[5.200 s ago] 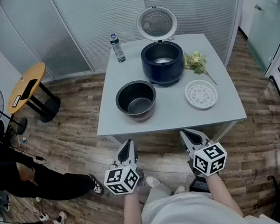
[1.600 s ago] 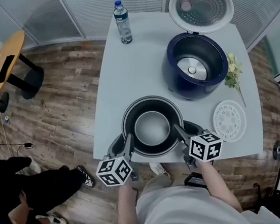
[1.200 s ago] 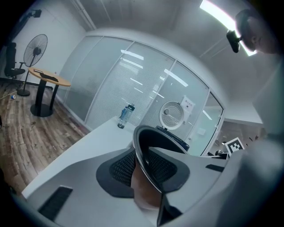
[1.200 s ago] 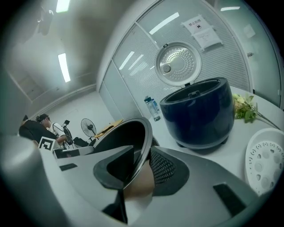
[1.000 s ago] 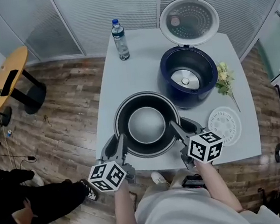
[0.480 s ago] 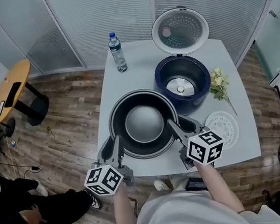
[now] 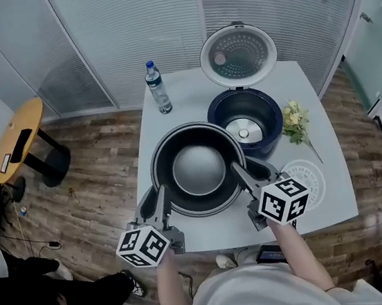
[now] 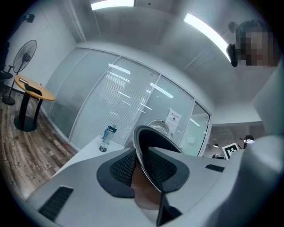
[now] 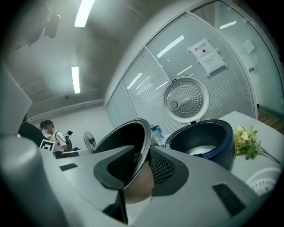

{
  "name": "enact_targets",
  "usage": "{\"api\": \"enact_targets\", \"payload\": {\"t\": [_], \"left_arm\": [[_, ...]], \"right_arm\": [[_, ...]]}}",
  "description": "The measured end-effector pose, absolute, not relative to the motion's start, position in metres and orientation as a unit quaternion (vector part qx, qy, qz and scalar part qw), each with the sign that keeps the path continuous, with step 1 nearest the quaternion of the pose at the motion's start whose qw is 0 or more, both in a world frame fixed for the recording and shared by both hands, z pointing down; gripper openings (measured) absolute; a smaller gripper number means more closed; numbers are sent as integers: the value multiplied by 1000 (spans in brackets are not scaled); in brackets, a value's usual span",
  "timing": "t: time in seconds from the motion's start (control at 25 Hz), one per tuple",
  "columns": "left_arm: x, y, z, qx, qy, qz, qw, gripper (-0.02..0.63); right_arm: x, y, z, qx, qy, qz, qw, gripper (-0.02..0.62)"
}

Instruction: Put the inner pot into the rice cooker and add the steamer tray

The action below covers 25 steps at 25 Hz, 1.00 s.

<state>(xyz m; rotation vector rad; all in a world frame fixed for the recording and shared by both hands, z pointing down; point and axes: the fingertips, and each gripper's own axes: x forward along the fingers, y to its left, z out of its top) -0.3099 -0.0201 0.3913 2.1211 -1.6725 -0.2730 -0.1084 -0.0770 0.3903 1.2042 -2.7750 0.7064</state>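
- The pot [image 7: 196,168] is held at the centre of the head view, just below the open cooker [image 7: 246,121]. It is judged to be clear of the worktop [image 7: 187,96].
- The left hand-held gripper [image 8: 142,166] is clenched on the pot's thin rim at its left edge. The right hand-held gripper [image 9: 141,170] is clenched on the rim at the opposite edge.
- The pot is judged to be stiff metal and fairly heavy. Its smooth wall could slip or swing in a rim pinch, so the two grips are best kept level and opposite.
- The tray [image 7: 314,172] lies at the lower right on the worktop. It is judged light and rigid, and is best pinched at its rim.
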Motion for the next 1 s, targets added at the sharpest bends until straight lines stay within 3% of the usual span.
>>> {"api": "enact_targets", "payload": {"t": [1.0], "left_arm": [[-235,-123,333,826,-527,-105,170,86]], "right_arm": [[-27,-144,329,466,-867,174,-40,114]]}}
